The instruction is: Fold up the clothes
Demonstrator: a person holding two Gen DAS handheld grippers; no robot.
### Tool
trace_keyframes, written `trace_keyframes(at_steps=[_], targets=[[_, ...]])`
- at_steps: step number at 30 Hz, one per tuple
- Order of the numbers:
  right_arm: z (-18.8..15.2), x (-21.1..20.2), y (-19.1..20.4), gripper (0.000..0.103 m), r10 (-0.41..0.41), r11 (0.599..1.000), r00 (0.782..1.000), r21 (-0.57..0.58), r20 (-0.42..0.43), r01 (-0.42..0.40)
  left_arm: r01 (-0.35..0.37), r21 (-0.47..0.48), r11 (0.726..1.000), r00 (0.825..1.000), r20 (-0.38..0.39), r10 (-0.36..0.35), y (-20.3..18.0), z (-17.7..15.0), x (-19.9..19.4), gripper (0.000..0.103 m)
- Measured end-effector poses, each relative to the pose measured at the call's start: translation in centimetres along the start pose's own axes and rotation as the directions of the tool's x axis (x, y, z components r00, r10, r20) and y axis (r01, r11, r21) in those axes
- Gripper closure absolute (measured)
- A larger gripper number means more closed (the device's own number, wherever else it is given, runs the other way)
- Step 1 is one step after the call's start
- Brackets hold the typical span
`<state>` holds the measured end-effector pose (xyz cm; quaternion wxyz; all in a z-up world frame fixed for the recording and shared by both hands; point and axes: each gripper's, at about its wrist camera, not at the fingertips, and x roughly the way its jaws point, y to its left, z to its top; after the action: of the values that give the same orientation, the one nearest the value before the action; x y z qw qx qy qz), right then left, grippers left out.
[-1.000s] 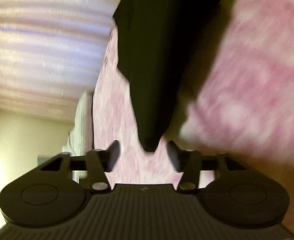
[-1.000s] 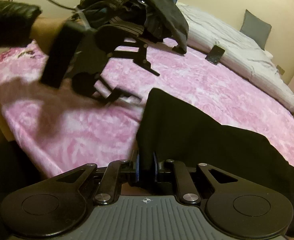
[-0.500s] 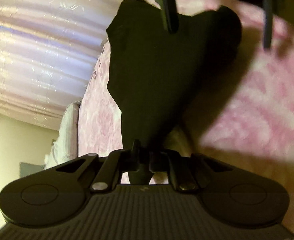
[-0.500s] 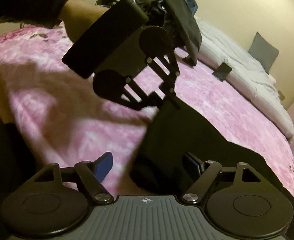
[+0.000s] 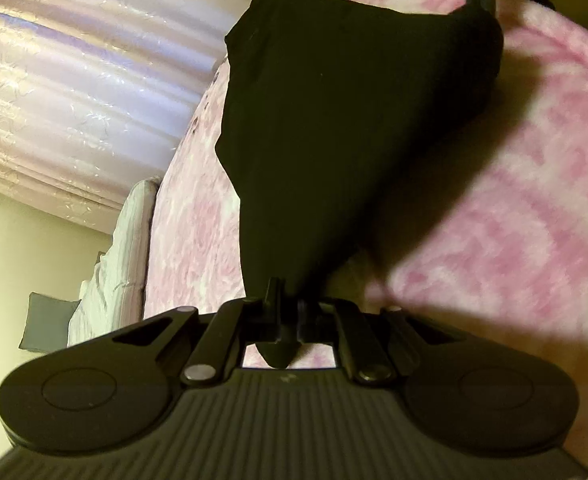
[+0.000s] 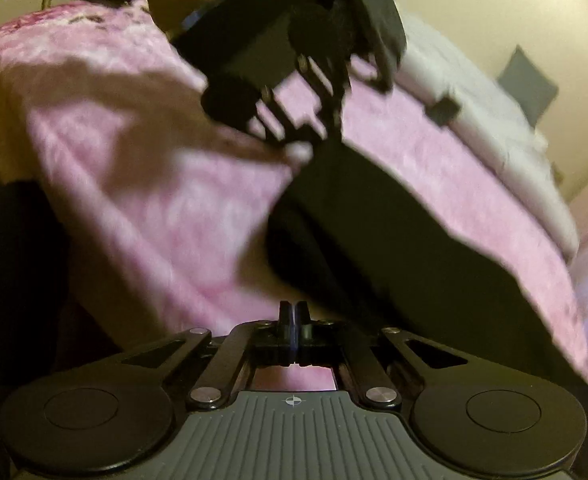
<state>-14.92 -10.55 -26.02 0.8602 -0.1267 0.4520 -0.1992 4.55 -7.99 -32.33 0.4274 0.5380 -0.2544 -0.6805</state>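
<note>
A black garment [image 5: 334, 128] lies on the pink blanket [image 5: 526, 184] of a bed. My left gripper [image 5: 289, 312] is shut on one corner of it, the cloth pinched between the fingers. In the right wrist view the garment [image 6: 394, 240] stretches across the blanket [image 6: 153, 184], and the left gripper [image 6: 318, 132] holds its far corner. My right gripper [image 6: 294, 316] is shut, its fingers pressed together; the view is blurred and I cannot tell whether cloth is between them.
A heap of dark clothes [image 6: 374, 8] lies at the back of the bed. White bedding [image 6: 474, 104] with a dark phone-like object [image 6: 444, 110] and a grey pillow [image 6: 528, 84] lie to the right. Pale curtains [image 5: 73, 80] hang behind the bed.
My left gripper closed on the garment corner and keeps hold. My right gripper let go of the garment, opened, then closed again.
</note>
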Motion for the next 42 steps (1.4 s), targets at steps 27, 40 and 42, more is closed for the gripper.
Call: trace_keyframes(at_steps=[27,40,42], targets=[[3.8,2.3,-0.6,0.094,-0.054,0.992,0.974,-0.097,0.22,0.077,-0.139,-0.298,0.944,0.982,-0.163,0.093,2.8,-1.6,-1.4,0.087],[1.5,-1.3,-13.5,0.096,0.103,0.873,0.89,0.389,0.444,-0.295,-0.3,-0.52,0.8,0.942,-0.292,0.164,6.5,6.5,-4.6,0.087],[0.7,-2.6,-15.8,0.096,0.081,0.861,0.882,0.413,0.464,-0.296,-0.304,-0.563,0.769,0.943,-0.293,0.158,7.2,8.0,-4.9,0.087]])
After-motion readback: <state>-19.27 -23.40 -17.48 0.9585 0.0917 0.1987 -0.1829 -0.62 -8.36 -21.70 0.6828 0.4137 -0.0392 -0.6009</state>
